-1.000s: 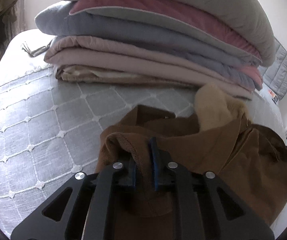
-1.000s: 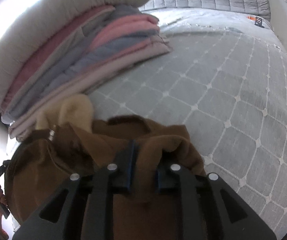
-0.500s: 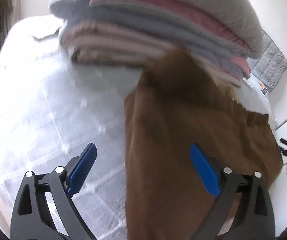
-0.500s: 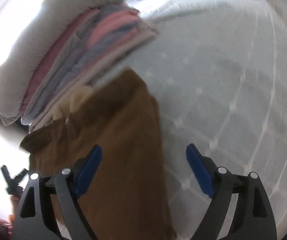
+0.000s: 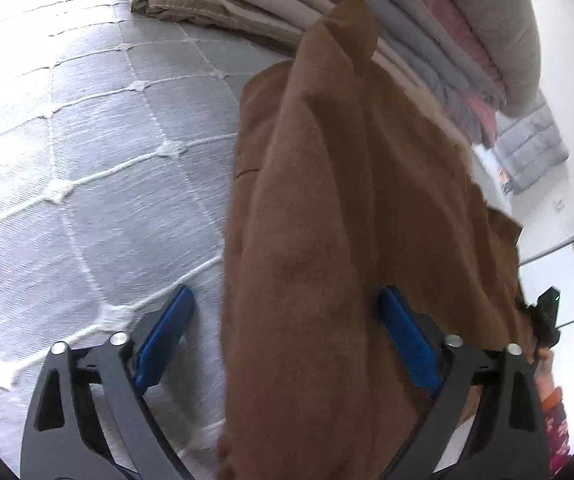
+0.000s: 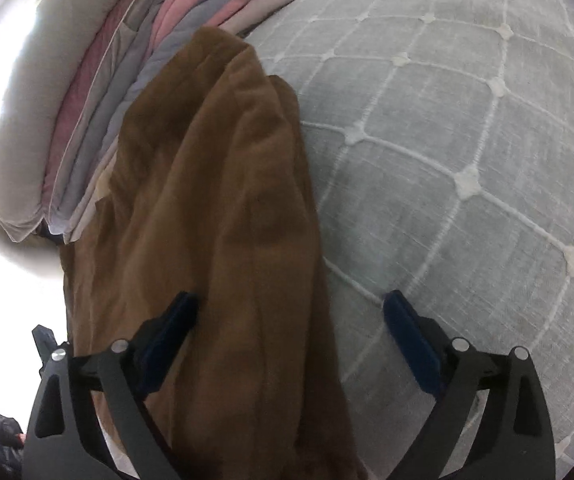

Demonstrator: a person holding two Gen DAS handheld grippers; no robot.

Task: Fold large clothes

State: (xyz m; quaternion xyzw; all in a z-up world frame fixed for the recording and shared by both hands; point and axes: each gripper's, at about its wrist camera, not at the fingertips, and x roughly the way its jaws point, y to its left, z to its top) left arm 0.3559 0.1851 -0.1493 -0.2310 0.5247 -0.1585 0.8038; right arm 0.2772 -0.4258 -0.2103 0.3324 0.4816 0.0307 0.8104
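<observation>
Both jaws wide, holding nothing: left hand-held gripper [image 5: 283, 336], right hand-held gripper [image 6: 289, 330]. Brown garment [image 5: 327, 220] lies ahead between each one's fingers on the bed [image 6: 467, 120], bundled lengthwise. Fold looks partial; tidying, final folds left.

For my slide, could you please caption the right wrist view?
Open right tongs above a folded brown garment on the quilted bedspread.

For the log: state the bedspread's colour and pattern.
The bedspread is grey with a white diamond grid of stitched lines knotted at the crossings, clearest in the right wrist view.
</observation>
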